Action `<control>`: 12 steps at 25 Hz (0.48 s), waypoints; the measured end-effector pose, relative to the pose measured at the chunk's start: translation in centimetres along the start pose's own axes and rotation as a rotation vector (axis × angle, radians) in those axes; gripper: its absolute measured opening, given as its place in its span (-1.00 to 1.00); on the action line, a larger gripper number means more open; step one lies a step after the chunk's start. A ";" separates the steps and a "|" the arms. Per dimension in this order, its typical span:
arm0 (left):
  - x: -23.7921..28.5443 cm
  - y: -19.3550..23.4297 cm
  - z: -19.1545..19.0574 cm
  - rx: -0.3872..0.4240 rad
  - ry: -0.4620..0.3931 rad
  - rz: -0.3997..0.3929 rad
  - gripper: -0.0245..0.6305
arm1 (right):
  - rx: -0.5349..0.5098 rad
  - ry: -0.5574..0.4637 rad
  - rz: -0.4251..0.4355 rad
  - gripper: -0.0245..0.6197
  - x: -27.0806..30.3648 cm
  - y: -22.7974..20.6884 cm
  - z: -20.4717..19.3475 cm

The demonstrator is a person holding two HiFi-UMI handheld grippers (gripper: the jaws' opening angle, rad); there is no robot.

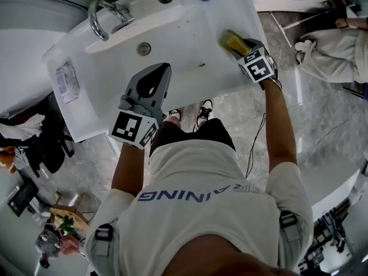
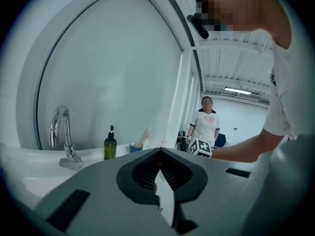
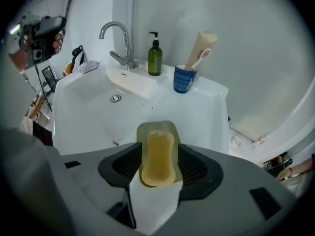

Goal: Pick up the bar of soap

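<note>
The tan bar of soap (image 3: 157,159) lies on a pale green dish (image 3: 157,127) on the right ledge of the white sink (image 3: 206,112). My right gripper (image 3: 160,145) points steeply down over it, open, one pad on each long side of the bar and a thin gap on both sides. In the head view the soap (image 1: 232,39) shows just beyond the right gripper's marker cube (image 1: 257,66). My left gripper (image 1: 163,68) hovers over the sink's front rim, jaws shut with nothing in them. Its tips (image 2: 160,149) meet in the left gripper view.
A chrome tap (image 3: 115,33), a dark green pump bottle (image 3: 155,53) and a blue cup (image 3: 184,80) holding a toothbrush stand along the back of the sink. The drain (image 1: 144,49) sits mid-basin. A person (image 2: 205,122) stands in the background.
</note>
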State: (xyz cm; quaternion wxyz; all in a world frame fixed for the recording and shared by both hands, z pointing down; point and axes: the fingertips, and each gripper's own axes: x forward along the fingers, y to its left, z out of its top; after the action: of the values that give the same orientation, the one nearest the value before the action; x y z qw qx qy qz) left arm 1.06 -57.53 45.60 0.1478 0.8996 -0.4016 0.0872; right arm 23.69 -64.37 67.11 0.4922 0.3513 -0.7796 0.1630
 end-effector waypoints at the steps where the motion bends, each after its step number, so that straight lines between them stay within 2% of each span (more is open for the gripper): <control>1: 0.0 0.1 -0.2 -0.004 0.003 0.002 -0.91 | -0.009 0.022 0.009 -0.25 0.6 -0.1 -0.3; 8: -0.2 0.7 -1.2 -0.022 0.017 0.021 -0.91 | -0.033 0.125 0.060 -0.26 3.2 -0.4 -1.3; 12: -0.4 1.2 -1.4 -0.029 0.017 0.030 -0.91 | 0.028 0.167 0.098 -0.26 3.7 -0.9 -1.2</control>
State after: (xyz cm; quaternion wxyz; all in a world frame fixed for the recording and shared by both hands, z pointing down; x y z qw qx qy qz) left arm -0.18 -57.54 46.99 0.1631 0.8905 -0.4148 0.0912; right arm 24.14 -65.75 70.89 0.5419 0.3047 -0.7497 0.2268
